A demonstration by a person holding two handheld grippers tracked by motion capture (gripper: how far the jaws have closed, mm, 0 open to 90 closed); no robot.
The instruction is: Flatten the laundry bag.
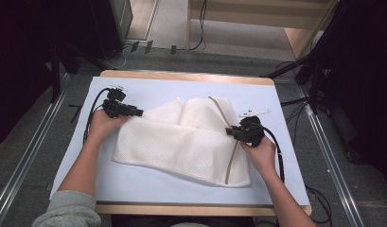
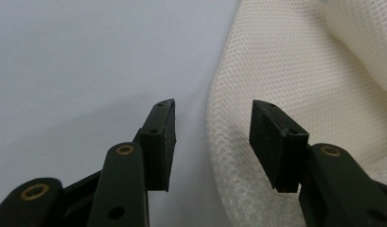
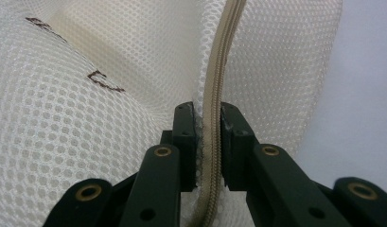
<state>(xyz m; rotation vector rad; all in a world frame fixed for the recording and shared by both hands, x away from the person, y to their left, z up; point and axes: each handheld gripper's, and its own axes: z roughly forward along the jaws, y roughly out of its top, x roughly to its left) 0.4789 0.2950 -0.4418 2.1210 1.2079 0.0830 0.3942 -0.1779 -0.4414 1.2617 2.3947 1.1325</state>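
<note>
Table (image 1: 148, 182), pale blue cover: cream mesh bag (image 1: 181, 142) lying centre. Left tool (image 1: 140, 113) at bag's far-left edge, jaws apart, fabric edge between, unpressed. Right tool (image 1: 229, 131) clamped on tan zipper (image 1: 232, 158), right side.

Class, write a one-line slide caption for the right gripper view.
Right gripper pinches the tan zipper of a white mesh laundry bag.
</note>
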